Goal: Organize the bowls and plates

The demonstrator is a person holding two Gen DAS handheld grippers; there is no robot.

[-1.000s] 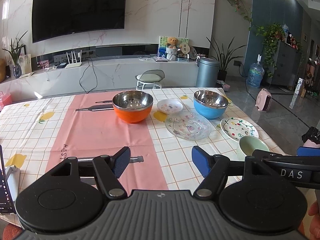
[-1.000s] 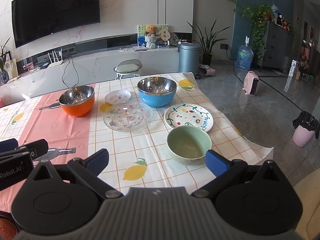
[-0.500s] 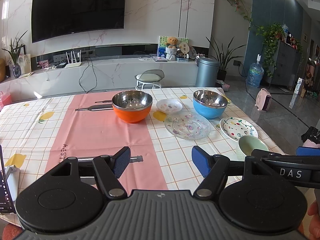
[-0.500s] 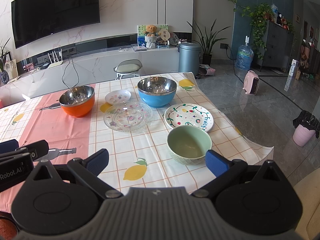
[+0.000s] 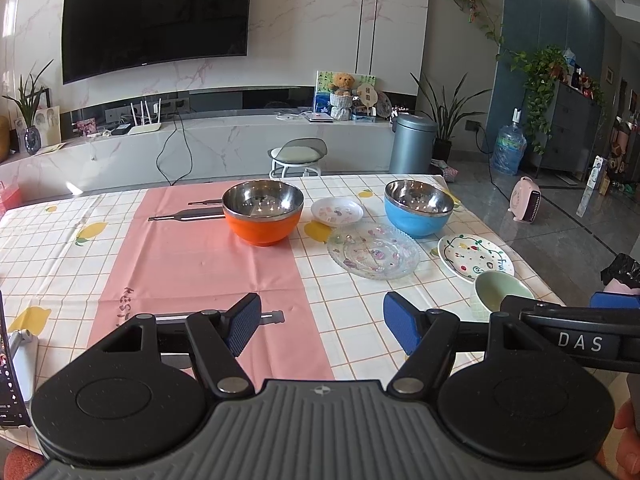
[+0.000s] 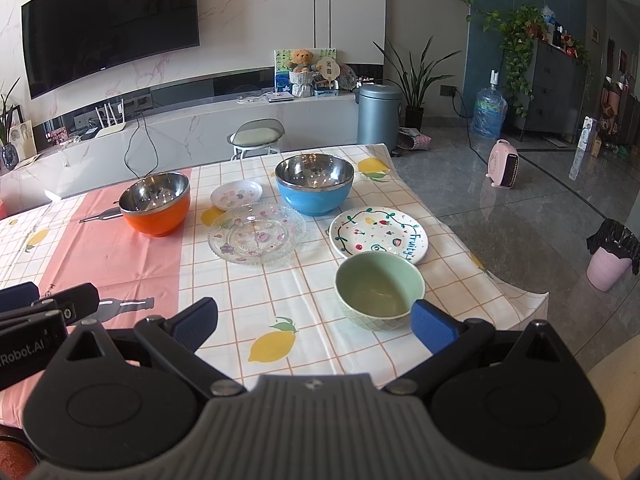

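Left wrist view. Left gripper [image 5: 322, 326]: fingers spread wide, nothing between them, held low over the near edge of the table [image 5: 200, 256]. Listed ahead, 6 pieces, none stacked:
- orange bowl [image 5: 262, 216], steel-lined, upright, on the pink strip of the cloth.
- small patterned plate [image 5: 337, 212], between the 2 steel-lined bowls.
- blue bowl [image 5: 418, 208], upright, far right.
- clear glass plate [image 5: 373, 250], in front of the small plate and just beside the blue bowl.
- painted white plate [image 5: 474, 257], right of the glass plate.
- green bowl [image 5: 502, 294], nearest, partly hidden by the other tool.

Right wrist view. Right gripper [image 6: 314, 320]: fingers likewise spread, empty. The green bowl [image 6: 379, 288] sits just ahead of its right finger, its far rim overlapping the painted white plate [image 6: 378, 236]; whether they touch cannot be told. Glass plate [image 6: 256, 234], small plate [image 6: 236, 195], blue bowl [image 6: 314, 190] and orange bowl [image 6: 155, 208] lie further off.

Handling note (judgement): sorting looks unstarted. Green bowl is the likely first pick for the right tool. Pinch 1 rim wall, 1 finger inside and 1 outside, seat deep, lift straight up to clear the painted plate. Glazed rims may slip. Plates lie flat; expect to need an edge tilt.
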